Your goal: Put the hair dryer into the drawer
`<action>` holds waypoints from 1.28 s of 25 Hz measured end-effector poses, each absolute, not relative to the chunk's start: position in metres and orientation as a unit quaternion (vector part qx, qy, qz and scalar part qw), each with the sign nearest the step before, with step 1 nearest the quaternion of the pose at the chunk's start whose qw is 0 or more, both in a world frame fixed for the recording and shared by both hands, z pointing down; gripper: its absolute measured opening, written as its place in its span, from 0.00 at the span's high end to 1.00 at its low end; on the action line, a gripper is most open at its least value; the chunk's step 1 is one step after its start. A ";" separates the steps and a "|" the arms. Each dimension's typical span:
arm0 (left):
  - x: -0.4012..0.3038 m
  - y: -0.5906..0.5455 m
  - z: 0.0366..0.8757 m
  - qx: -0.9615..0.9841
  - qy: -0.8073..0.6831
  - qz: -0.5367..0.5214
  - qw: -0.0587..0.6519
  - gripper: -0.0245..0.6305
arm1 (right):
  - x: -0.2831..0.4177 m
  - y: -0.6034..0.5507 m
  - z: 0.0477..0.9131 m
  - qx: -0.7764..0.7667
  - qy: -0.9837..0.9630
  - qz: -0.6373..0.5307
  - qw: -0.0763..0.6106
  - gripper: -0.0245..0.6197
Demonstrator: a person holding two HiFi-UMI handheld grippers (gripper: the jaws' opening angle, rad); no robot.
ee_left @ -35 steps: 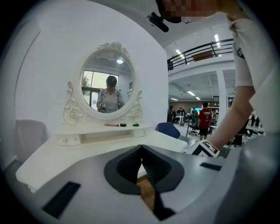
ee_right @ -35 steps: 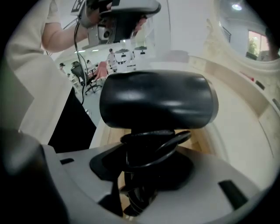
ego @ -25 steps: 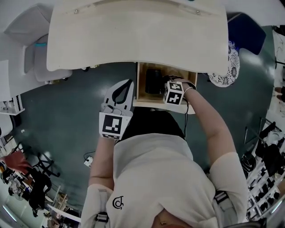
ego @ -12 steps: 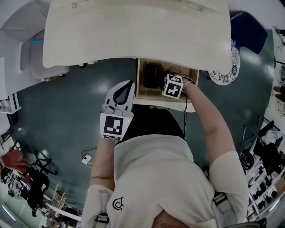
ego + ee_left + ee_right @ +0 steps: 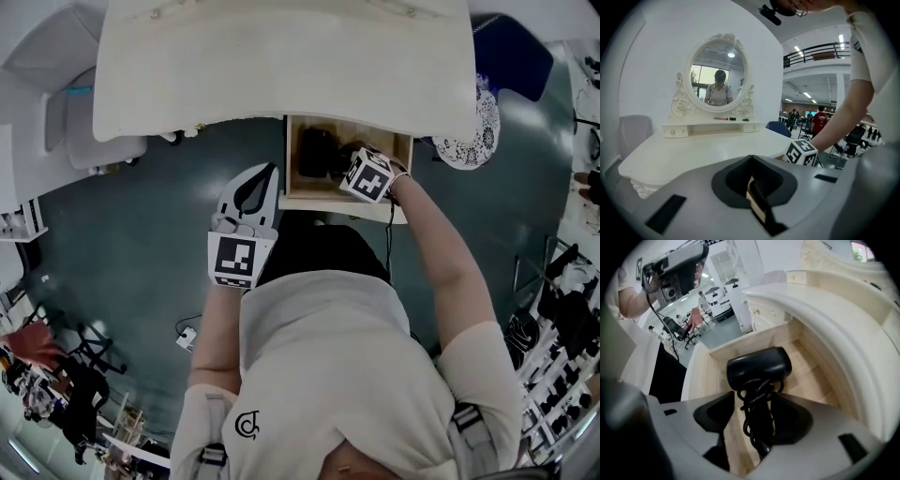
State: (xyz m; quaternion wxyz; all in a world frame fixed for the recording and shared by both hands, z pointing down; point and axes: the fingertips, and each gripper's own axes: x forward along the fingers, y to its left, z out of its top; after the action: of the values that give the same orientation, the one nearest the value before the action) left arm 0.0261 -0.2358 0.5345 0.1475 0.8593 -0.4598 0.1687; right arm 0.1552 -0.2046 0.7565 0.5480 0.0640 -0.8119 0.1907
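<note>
Since a second ago your right gripper (image 5: pixel 349 169) has rolled, its marker cube now tilted, while your left gripper (image 5: pixel 255 187) has kept its place off the desk's (image 5: pixel 281 66) front edge. The right jaws are opening: the hair dryer's (image 5: pixel 759 366) cord-wrapped handle is between them, with wood showing beside it on one side. The dryer lies on the floor of the drawer (image 5: pixel 754 341), toward its left side in the head view. Left jaws are closed together on nothing. Only the left gripper view shows the mirror (image 5: pixel 719 77) on the desk; only the right gripper view shows the wound cord.
</note>
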 end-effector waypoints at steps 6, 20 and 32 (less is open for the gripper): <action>0.033 -0.241 0.504 0.873 -0.447 0.160 0.116 0.94 | 0.151 -0.233 0.696 0.200 -0.848 0.171 0.459 0.90; 0.038 -0.263 0.427 0.890 -0.435 0.126 0.054 0.94 | 0.119 -0.275 0.482 0.347 -0.916 0.067 0.187 0.95; 0.027 -0.286 0.363 0.893 -0.442 0.078 0.018 0.94 | 0.168 -0.304 0.358 0.451 -0.891 -0.020 0.054 0.95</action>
State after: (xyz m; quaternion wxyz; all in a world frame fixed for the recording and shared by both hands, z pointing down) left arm 0.0271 -0.2858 0.3634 0.0179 0.8932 -0.4424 0.0785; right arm 0.1684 -0.3044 0.3577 0.0536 0.4505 -0.8909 -0.0198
